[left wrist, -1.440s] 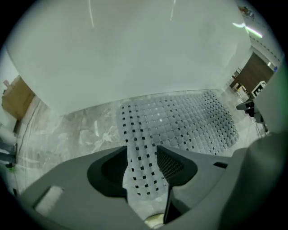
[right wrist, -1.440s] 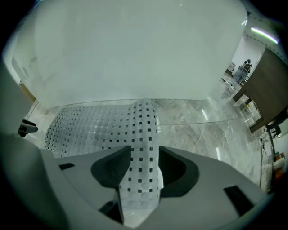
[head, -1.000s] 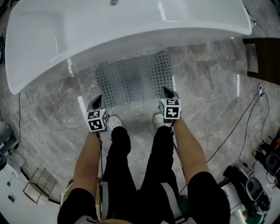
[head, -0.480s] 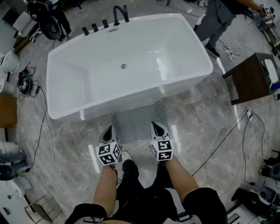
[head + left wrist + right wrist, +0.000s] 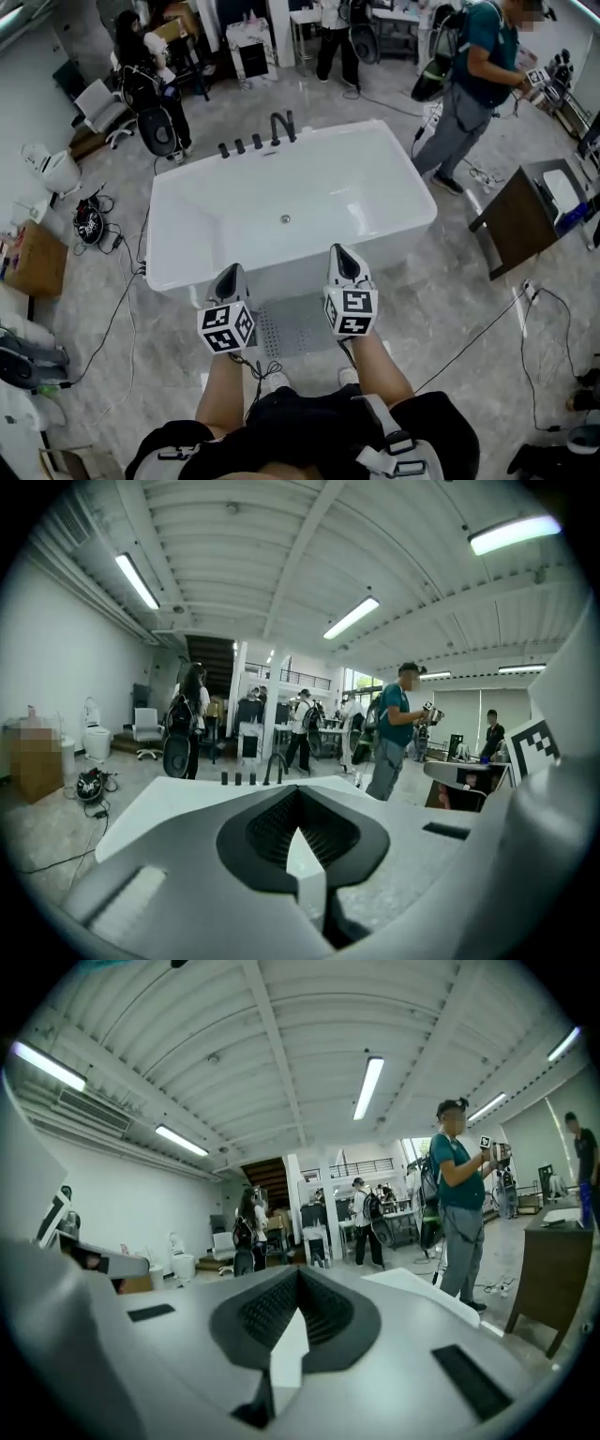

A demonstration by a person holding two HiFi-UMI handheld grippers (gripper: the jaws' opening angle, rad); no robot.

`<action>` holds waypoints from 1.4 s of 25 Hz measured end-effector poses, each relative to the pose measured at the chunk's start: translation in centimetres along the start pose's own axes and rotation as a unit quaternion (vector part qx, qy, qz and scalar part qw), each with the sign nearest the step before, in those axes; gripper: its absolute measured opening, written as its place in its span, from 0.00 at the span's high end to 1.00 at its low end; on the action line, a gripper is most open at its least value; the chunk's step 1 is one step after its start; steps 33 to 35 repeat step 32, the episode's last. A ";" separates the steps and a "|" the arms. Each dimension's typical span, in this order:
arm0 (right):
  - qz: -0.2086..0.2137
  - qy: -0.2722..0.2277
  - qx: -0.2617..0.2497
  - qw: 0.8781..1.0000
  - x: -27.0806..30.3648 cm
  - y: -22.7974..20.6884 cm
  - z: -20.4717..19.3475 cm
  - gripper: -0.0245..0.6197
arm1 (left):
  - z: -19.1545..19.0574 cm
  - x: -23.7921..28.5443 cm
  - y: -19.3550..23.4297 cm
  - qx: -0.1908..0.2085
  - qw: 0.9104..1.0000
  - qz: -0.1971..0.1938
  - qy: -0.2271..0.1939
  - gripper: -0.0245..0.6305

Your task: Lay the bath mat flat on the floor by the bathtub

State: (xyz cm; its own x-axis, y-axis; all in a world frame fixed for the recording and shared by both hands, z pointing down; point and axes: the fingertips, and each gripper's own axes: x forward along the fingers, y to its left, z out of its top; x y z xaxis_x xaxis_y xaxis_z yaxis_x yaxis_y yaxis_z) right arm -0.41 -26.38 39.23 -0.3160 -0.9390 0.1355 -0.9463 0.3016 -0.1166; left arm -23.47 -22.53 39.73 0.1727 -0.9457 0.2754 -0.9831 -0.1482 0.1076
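The fingers of the left gripper (image 5: 232,272) and the right gripper (image 5: 338,251) are pressed together and hold nothing. In the head view both are raised at the tub's (image 5: 291,275) near wall, tips aimed far across it. The mat (image 5: 295,325) lies on the floor below and between them, against that near wall, just beyond the person's feet. Its long axis appears to run left to right along the tub, and neither gripper looks clearly nearer. It appears flat, so the task looks done.

In the left gripper view the left gripper (image 5: 299,808) has its pads meeting on nothing. The tub (image 5: 178,799) shows beyond, but no mat.

In the right gripper view the right gripper (image 5: 298,1283) is likewise closed and empty, aimed level at the room. The mat is out of sight below.
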 end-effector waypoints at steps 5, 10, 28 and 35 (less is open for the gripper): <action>0.009 -0.059 -0.004 0.998 -1.8 0.9 7.2 0.95 | 6.7 -2.8 -0.2 0.022 0.998 0.003 -0.053 0.96; 0.018 -0.083 -0.016 0.996 -3.0 2.7 9.8 0.95 | 9.6 -4.2 -0.2 0.026 0.997 -0.007 -0.075 0.96; 0.016 -0.076 -0.017 0.997 -4.0 1.7 9.3 0.95 | 8.9 -3.9 -2.0 0.038 0.997 -0.023 -0.060 0.96; 0.016 -0.074 -0.018 0.997 -3.8 1.9 9.6 0.95 | 9.2 -3.9 -1.8 0.037 0.997 -0.023 -0.058 0.96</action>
